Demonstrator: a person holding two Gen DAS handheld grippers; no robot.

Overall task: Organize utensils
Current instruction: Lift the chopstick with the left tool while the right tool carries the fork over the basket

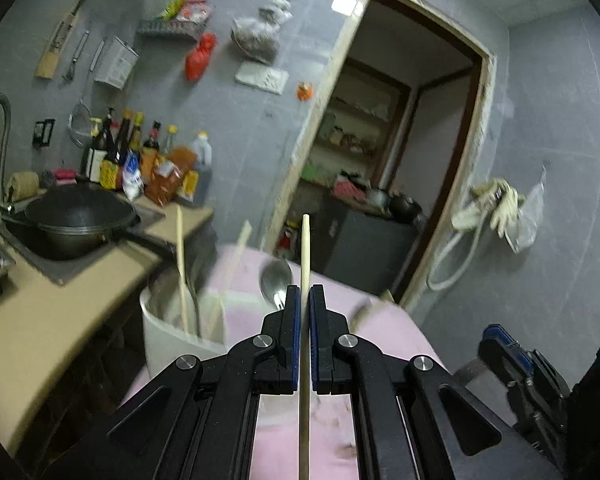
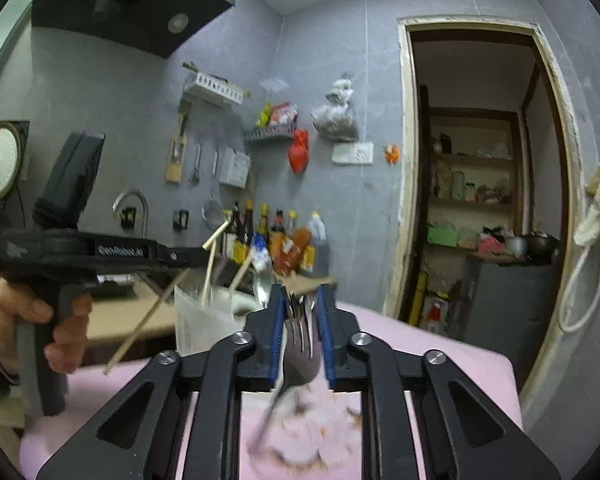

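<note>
- Left claw (image 1: 304, 300) pinches a wooden chopstick (image 1: 305, 264) above the pink tabletop (image 1: 388, 332).
- Right claw (image 2: 302, 300) grips a metal fork (image 2: 300, 344), near the white utensil holder (image 2: 204, 328).

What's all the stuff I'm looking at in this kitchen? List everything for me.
chopstick: one, pale wood, gripped in the left tool
fork: one, silver, gripped in the right tool
holder: one, white, on the pink cloth, with chopsticks and a spoon inside
cloth: one, pink, covering the table
wok: one, black, in the sink
bottles: several, dark and orange, on the counter by the wall
bag: one, red, hanging on the wall
left tool: black, shut
right tool: black, shut
</note>
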